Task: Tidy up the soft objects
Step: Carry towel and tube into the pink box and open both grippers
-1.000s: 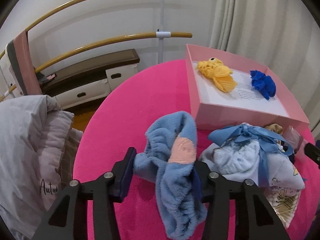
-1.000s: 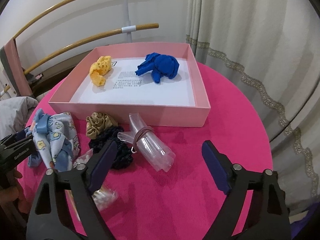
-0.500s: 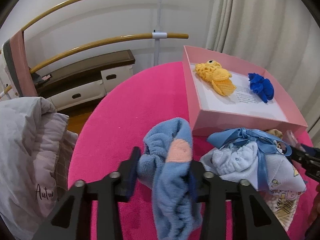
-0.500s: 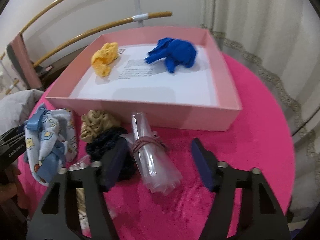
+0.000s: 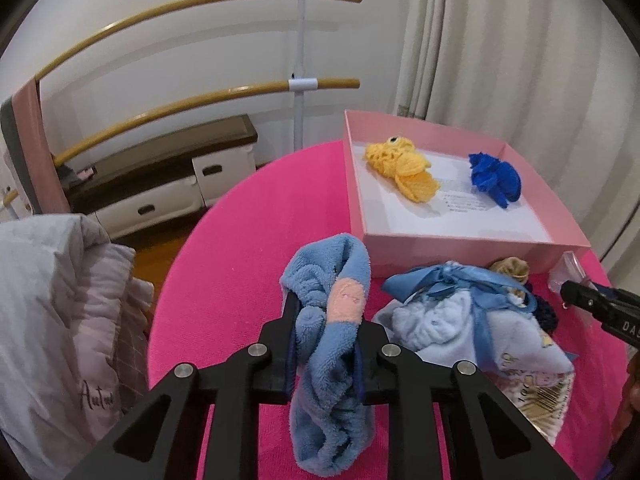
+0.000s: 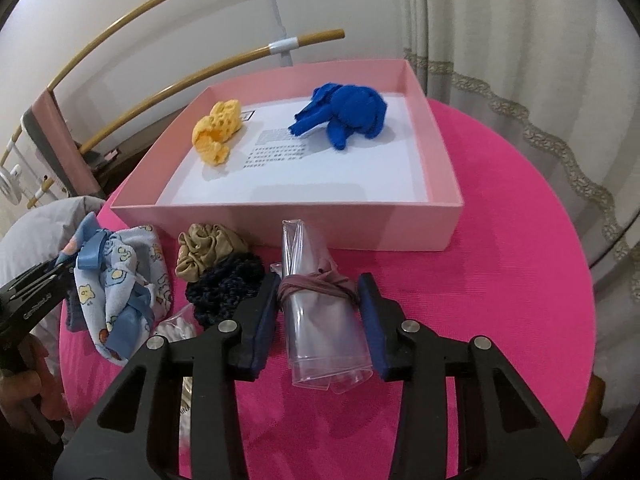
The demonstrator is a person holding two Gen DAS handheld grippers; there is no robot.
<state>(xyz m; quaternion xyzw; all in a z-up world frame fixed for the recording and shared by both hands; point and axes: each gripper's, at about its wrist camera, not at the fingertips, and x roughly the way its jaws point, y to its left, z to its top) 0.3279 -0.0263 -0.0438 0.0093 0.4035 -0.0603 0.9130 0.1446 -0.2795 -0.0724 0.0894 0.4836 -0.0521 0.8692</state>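
Note:
My left gripper is closing, its pads pressing on a blue fleece cloth with a pink patch, which hangs below the jaws over the pink table. My right gripper is also closing, with a clear plastic roll tied with a mauve band between its pads, which touch the band. Behind it, the pink box holds a yellow knitted toy and a blue cloth toy. A light blue patterned bundle with a ribbon, a beige scrunchie and a dark scrunchie lie in front of the box.
A grey quilted garment hangs off the table's left side. Curved wooden rails and a low cabinet stand behind. A curtain hangs at the right. A small plastic packet lies near the dark scrunchie.
The left jaws have closed on the blue fleece cloth and raised it a little. The right jaws have narrowed from wide open until they hug the plastic roll.

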